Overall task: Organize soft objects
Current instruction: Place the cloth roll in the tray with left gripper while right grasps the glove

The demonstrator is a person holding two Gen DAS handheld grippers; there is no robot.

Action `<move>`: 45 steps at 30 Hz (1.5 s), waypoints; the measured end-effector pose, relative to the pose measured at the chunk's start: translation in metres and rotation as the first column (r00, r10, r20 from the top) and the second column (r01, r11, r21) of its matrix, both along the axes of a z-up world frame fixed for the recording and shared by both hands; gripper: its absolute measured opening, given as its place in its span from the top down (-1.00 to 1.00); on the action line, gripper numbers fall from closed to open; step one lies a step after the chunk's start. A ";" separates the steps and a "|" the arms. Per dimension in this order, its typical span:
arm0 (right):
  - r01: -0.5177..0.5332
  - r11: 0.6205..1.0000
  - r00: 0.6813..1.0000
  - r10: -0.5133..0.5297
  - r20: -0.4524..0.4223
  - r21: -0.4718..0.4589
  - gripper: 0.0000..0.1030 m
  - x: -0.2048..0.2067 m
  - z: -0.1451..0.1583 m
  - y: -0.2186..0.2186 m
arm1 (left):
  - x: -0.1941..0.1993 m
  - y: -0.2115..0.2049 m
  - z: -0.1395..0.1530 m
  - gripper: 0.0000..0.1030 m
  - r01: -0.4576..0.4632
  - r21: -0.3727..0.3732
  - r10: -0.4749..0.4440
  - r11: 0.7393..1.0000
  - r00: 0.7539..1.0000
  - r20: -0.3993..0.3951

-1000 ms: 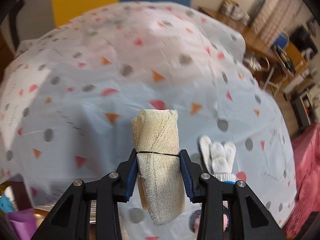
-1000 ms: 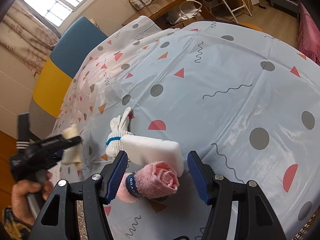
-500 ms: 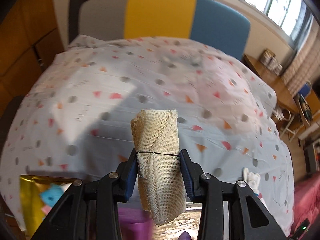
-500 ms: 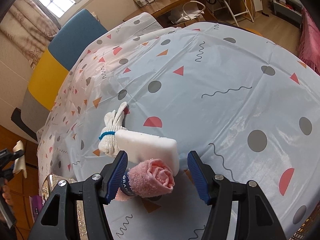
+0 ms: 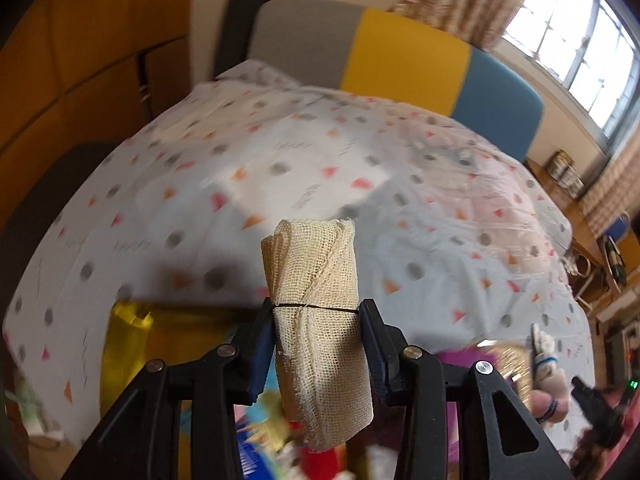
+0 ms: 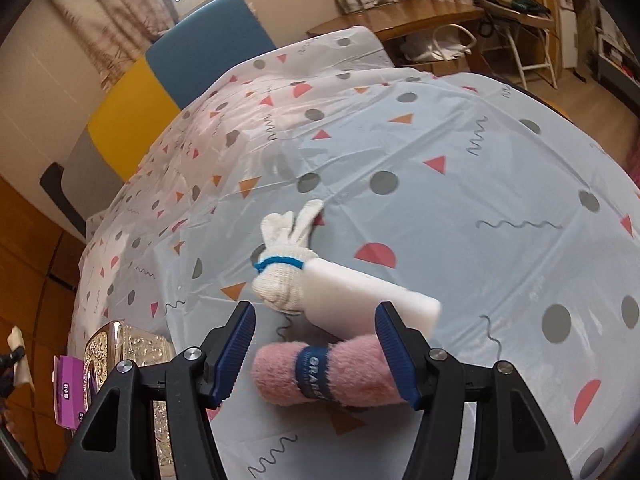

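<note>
My left gripper is shut on a rolled cream gauze cloth tied with a black band, and holds it upright in the air over blurred colourful items at the table's near edge. My right gripper is open above the table. A rolled pink towel with a dark blue band lies between its jaws. Just beyond it lie a white sponge block and a white knitted glove tied with a blue band. The glove also shows at the right edge of the left wrist view.
The table has a light cloth printed with dots and triangles. A shiny patterned box and a purple packet stand at its left edge; yellow and purple containers show under my left gripper. A grey, yellow and blue chair back stands behind.
My left gripper has swung left and back with the gauze roll, now over the containers at the table edge. My right gripper has turned, so the pink towel now lies crosswise between its jaws.
</note>
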State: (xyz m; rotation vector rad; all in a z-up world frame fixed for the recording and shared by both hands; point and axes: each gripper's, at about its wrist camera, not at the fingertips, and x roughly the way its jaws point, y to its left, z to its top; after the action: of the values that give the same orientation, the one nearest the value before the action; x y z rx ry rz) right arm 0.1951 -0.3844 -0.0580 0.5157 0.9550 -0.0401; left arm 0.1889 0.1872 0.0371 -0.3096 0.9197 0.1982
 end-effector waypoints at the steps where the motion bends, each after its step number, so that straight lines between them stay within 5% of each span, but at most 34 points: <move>1: -0.015 1.000 1.000 0.014 -0.009 -0.019 -0.23 0.008 0.000 0.004 | -0.010 0.009 -0.008 0.20 -0.015 -0.005 0.015 1.000 1.000 -0.006; 14: -0.196 0.958 0.956 0.140 -0.259 -0.207 -0.23 0.094 -0.044 0.044 | -0.110 0.095 -0.074 0.18 -0.204 -0.023 0.202 0.979 0.977 -0.061; 17: -0.269 0.915 0.941 0.182 -0.286 -0.302 0.18 0.096 -0.050 0.062 | -0.118 0.107 -0.093 0.18 -0.229 -0.029 0.225 0.973 0.969 -0.101; 21: -0.336 0.880 0.918 0.226 -0.325 -0.337 0.23 0.094 -0.058 0.081 | -0.111 0.109 -0.114 0.14 -0.221 -0.013 0.218 0.975 0.966 -0.140; 24: -0.327 0.893 0.917 0.220 -0.334 -0.310 0.27 0.094 -0.064 0.081 | -0.094 0.109 -0.123 0.11 -0.208 -0.007 0.205 0.978 0.969 -0.141; 31: -0.331 0.893 0.916 0.226 -0.332 -0.306 0.27 0.093 -0.065 0.079 | -0.071 0.108 -0.117 -0.31 -0.214 0.020 0.215 0.977 0.972 -0.094; 45: -0.327 0.879 0.922 0.217 -0.320 -0.346 0.27 0.089 -0.069 0.094 | -0.146 0.033 -0.078 -0.68 -0.133 0.153 0.122 0.979 0.990 0.075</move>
State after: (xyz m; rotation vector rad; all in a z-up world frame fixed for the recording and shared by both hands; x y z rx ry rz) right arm 0.2841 -0.2903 -0.1270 -0.0075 1.2486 -0.0462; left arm 0.0427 0.2207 -0.0409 -0.2275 0.8151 0.3751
